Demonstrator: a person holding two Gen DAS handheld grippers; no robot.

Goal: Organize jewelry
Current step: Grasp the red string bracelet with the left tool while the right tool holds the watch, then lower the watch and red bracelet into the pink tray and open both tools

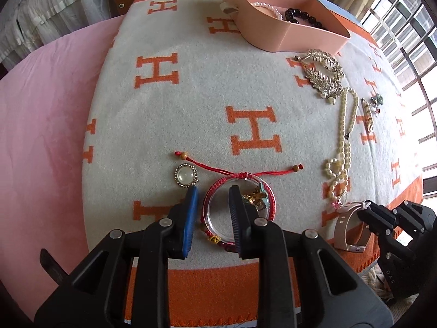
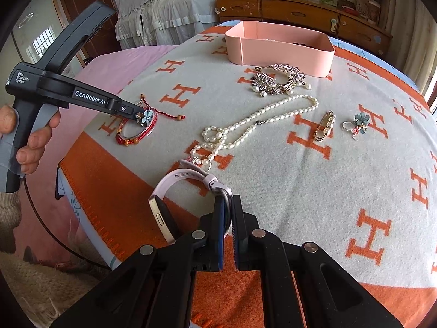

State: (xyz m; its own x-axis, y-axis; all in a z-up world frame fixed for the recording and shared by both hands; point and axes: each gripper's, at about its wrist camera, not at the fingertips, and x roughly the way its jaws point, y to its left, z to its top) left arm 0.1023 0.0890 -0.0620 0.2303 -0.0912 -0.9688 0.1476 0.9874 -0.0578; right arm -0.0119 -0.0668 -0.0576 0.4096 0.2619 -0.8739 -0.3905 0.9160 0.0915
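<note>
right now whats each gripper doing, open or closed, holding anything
Left gripper: open, jaws straddling the rim of the clear bangle, not pressing it.
Right gripper: closed on the pink watch strap.

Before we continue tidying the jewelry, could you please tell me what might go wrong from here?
The left tongs straddle only one side of the clear bangle, so it may slip or drag the red cord bracelet along. The right tongs pinch the watch by its strap, so it could swing or drop.

1. Your left gripper [image 1: 213, 191] hides part of the clear round bangle wrapped in red cord [image 1: 240, 205].
2. The pink rectangular box [image 2: 281, 52] hides its beads from your right wrist camera (only rims peek out).
</note>
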